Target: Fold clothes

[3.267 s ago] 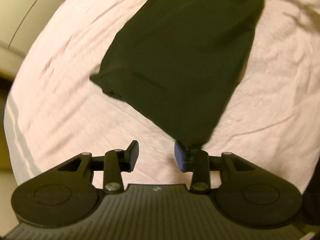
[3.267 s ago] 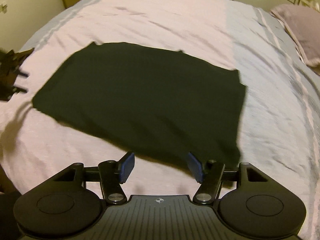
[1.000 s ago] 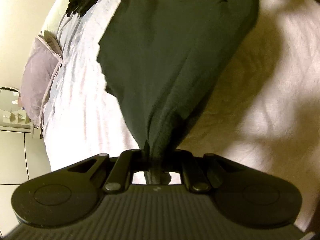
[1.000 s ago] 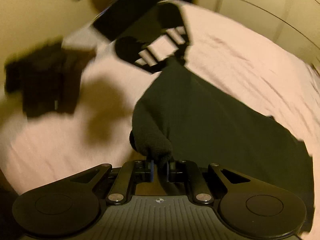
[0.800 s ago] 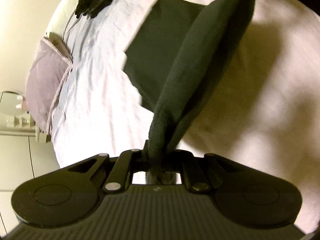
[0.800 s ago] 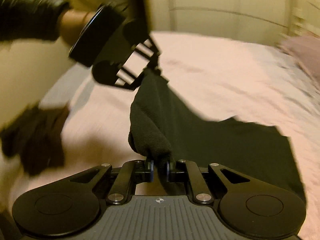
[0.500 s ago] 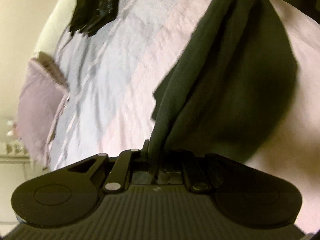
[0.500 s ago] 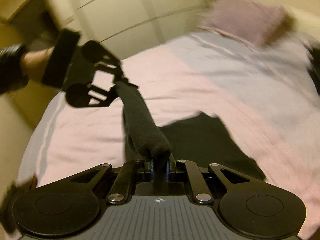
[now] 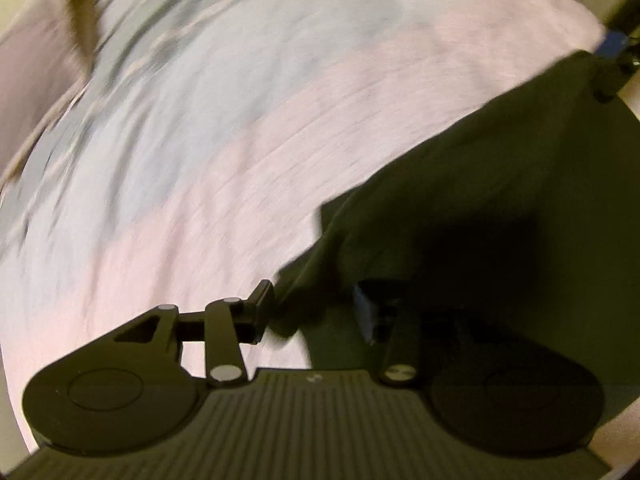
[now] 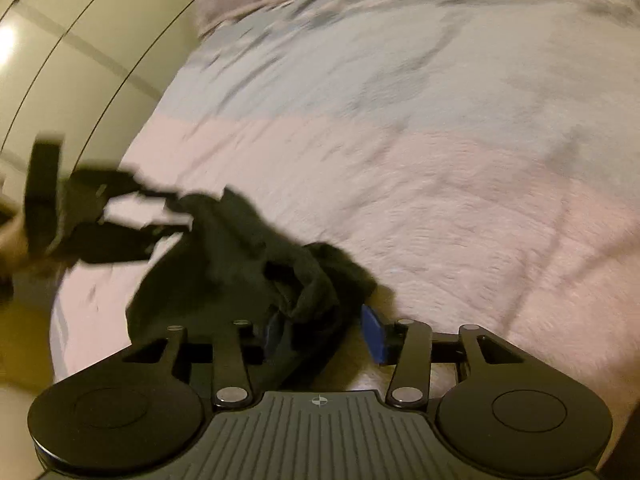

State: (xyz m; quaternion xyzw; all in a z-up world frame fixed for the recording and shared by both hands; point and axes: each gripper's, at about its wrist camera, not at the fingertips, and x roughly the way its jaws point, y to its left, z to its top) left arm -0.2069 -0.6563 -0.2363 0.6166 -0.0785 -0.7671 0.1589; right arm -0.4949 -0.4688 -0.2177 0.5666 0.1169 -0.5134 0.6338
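Both grippers point(image 9: 316, 312) point(image 10: 320, 332) now released from garment point(image 10: 240, 252)

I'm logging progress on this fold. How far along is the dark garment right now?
Done: one fold looks made, with the dark garment doubled near the edge of the pink bedspread. In hand: both tools appear open. The left tool and right tool have jaws spread with cloth slack between them. Left: the heap beside the right tool is bunched, so smoothing and probably another fold remain.

No readable text, labels, brands or numbers anywhere in my two views. Only a small crosshair mark point(image 10: 319, 401) printed on my right hand-held gripper point(image 10: 320, 330) body.
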